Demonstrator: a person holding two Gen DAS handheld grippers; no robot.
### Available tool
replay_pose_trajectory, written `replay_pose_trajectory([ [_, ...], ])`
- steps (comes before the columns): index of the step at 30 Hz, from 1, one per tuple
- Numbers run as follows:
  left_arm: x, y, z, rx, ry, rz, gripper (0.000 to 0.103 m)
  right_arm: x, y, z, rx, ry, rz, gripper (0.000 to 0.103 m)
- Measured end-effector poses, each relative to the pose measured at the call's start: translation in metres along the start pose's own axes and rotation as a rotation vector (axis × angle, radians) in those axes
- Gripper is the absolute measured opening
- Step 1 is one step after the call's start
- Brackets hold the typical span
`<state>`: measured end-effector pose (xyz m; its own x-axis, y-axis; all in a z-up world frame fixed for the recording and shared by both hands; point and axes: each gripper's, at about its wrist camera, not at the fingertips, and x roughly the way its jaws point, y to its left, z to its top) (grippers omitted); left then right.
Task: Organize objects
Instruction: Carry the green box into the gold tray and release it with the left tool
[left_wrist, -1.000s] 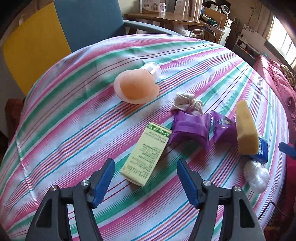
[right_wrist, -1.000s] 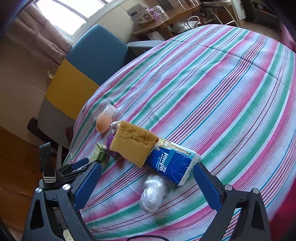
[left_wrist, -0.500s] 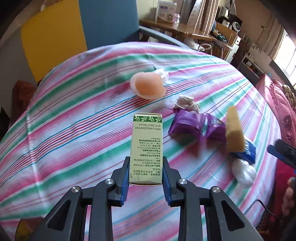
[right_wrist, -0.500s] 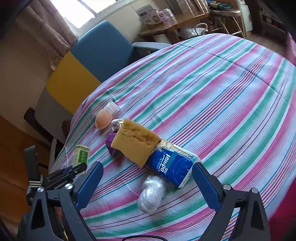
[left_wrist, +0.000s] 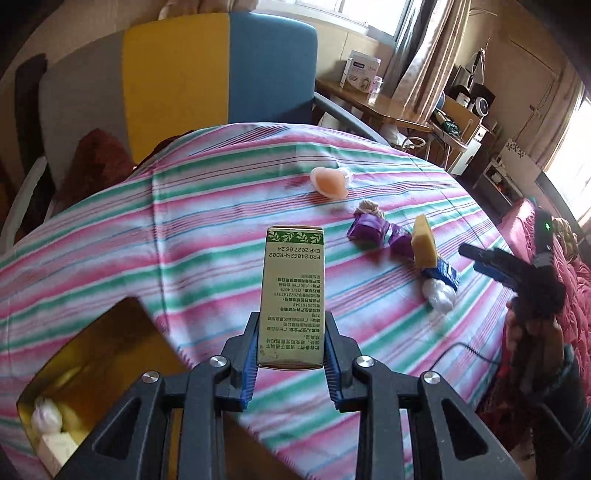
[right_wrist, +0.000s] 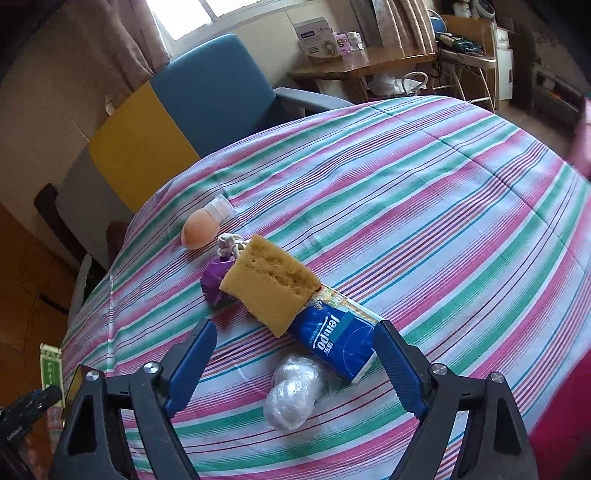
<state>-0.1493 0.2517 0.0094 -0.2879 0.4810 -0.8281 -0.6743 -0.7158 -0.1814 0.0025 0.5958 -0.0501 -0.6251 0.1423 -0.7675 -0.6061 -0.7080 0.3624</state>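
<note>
Green-topped carton (left_wrist: 291, 295) being gripped by the left gripper (left_wrist: 291, 354)

Beside the yellow sponge (right_wrist: 271, 282), the right gripper (right_wrist: 291, 363) is hovering, fingers wide but just narrowing around the blue tissue pack (right_wrist: 332, 339), not touching.

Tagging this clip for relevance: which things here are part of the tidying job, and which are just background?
Job:
green box in left gripper
yellow bin
sponge
tissue pack
plastic wad
purple packet
peach bottle

Background:
blue-yellow chair
wooden desk
</note>
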Motion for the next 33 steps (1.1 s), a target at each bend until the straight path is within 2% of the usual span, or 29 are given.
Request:
replay_pose_trajectory([
  [4, -0.029, 0.013, -0.026, -0.033, -0.006, 0.002, 0.030, 0.020, 0.032, 0.012, -0.201, 0.064, -0.026, 0.088],
  [7, -0.051, 0.024, -0.042, -0.064, -0.034, 0.007, 0.030, 0.043, 0.051, 0.022, -0.346, 0.116, -0.062, 0.092],
  [10, -0.069, 0.038, -0.060, -0.116, -0.059, 0.012, 0.030, 0.061, 0.053, 0.033, -0.410, 0.151, -0.099, 0.094],
  [16, -0.083, 0.065, -0.097, -0.231, -0.061, 0.030, 0.030, 0.079, 0.056, 0.036, -0.473, 0.211, -0.070, 0.095],
  [17, -0.085, 0.069, -0.103, -0.252, -0.060, 0.034, 0.030, 0.081, 0.057, 0.035, -0.477, 0.216, -0.070, 0.091],
  [18, -0.086, 0.073, -0.108, -0.269, -0.059, 0.037, 0.030, 0.081, 0.058, 0.033, -0.485, 0.214, -0.076, 0.071],
  [19, -0.087, 0.077, -0.113, -0.287, -0.060, 0.043, 0.030, 0.082, 0.060, 0.032, -0.494, 0.210, -0.088, 0.057],
  [22, -0.093, 0.090, -0.129, -0.352, -0.069, 0.058, 0.030, 0.075, 0.065, 0.029, -0.487, 0.182, -0.088, 0.044],
  [27, -0.109, 0.119, -0.159, -0.467, -0.096, 0.116, 0.030, 0.043, 0.084, 0.015, -0.496, 0.096, -0.050, 0.043],
  [30, -0.121, 0.137, -0.179, -0.546, -0.119, 0.153, 0.030, 0.024, 0.098, -0.002, -0.498, 0.064, 0.018, 0.043],
  [33, -0.128, 0.147, -0.196, -0.586, -0.129, 0.188, 0.030, 0.015, 0.112, -0.027, -0.523, 0.071, 0.093, 0.043],
])
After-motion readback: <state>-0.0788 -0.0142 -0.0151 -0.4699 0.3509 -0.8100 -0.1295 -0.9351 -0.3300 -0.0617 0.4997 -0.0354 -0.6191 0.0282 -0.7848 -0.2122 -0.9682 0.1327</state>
